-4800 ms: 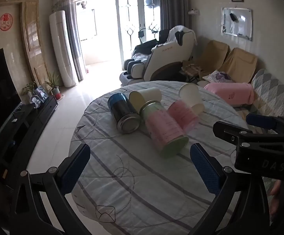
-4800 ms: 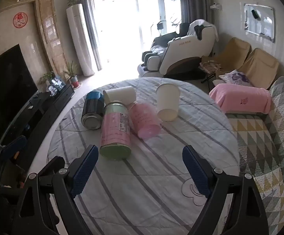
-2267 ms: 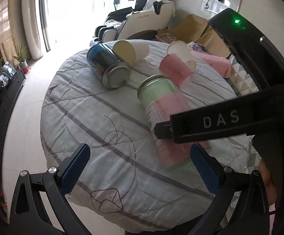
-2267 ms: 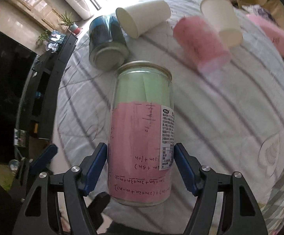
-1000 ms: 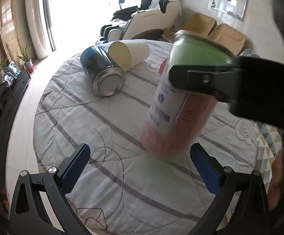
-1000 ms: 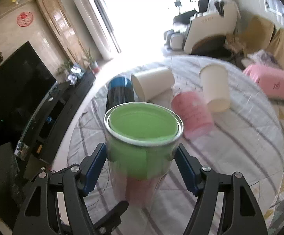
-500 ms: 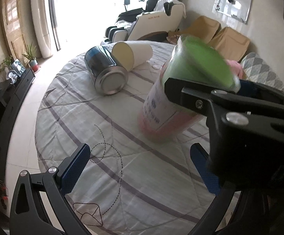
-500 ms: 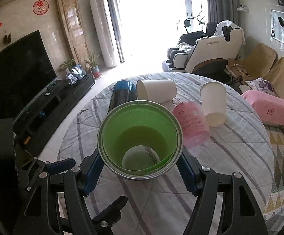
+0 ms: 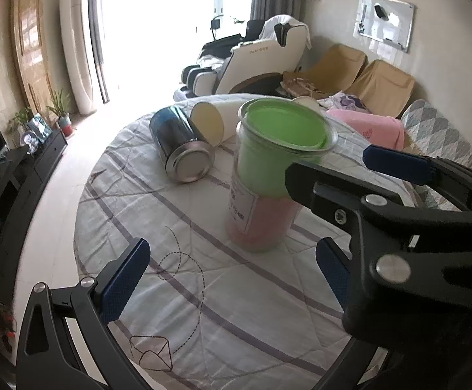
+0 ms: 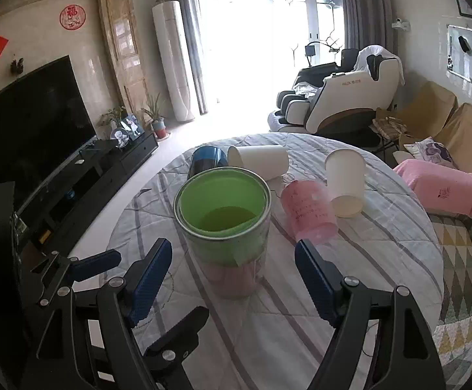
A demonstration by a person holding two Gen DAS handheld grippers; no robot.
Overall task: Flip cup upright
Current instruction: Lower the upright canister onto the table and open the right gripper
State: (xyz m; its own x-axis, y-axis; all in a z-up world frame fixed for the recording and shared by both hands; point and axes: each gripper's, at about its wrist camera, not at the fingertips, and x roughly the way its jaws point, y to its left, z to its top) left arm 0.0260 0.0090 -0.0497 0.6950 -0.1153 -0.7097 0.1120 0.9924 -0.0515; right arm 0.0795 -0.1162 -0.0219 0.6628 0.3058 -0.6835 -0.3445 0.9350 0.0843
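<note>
My right hand-held gripper (image 10: pixel 232 273) is spread wide, holding nothing; the cup (image 10: pixel 224 224) stands mouth-up on the counter (image 10: pixel 382 260), seemingly free. Next: back away without nudging it.

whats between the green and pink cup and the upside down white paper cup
In the right wrist view, the pink cup lies on its side between the green-and-pink cup and the inverted white cup.
</note>
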